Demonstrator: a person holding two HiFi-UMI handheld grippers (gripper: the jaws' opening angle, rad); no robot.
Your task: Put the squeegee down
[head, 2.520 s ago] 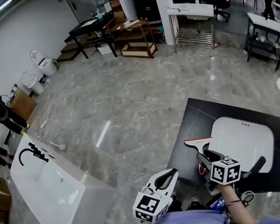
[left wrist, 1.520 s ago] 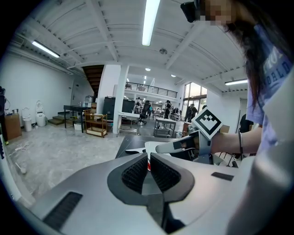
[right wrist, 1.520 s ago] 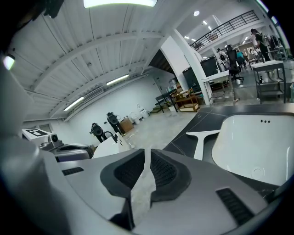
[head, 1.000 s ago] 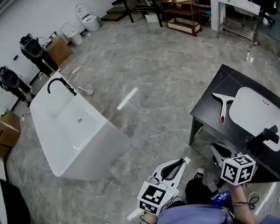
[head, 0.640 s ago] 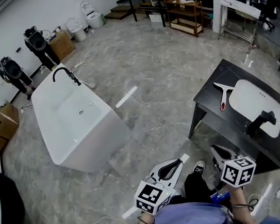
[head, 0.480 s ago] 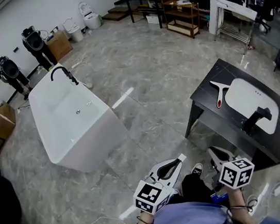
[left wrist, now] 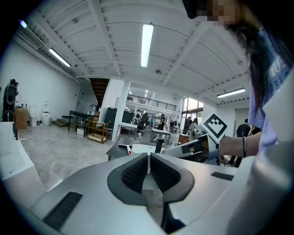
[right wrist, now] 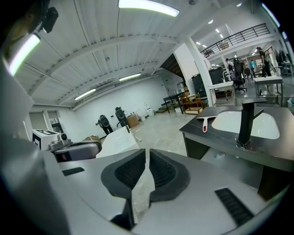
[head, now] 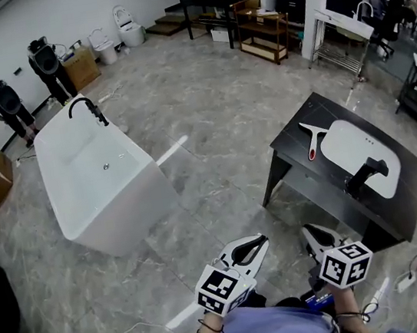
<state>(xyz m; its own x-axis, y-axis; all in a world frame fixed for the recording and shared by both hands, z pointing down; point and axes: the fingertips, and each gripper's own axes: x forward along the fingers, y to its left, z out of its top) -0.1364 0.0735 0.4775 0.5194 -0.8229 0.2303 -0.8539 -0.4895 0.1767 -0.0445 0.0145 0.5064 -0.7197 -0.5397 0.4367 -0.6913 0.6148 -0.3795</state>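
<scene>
The squeegee [head: 311, 138], white-bladed with a white and red handle, lies on the black counter [head: 291, 159] just left of the white basin [head: 358, 151]. No gripper touches it. It shows small and far off in the left gripper view [left wrist: 123, 147] and in the right gripper view [right wrist: 204, 122]. My left gripper [head: 259, 240] and right gripper [head: 308, 232] hang low in front of my body, well short of the counter. Both are shut with nothing between their pads [left wrist: 136, 170] [right wrist: 161, 170].
A black faucet [head: 364, 174] stands at the basin's near edge. A white bathtub [head: 96, 171] with a black tap stands to the left on the marble floor. Speakers, cardboard boxes and toilets line the left wall. Cables and a power strip [head: 403, 282] lie by my feet.
My right gripper has come away from the squeegee, which stays on the counter. Both grippers have drawn back with me, so counter and squeegee now sit farther off.
</scene>
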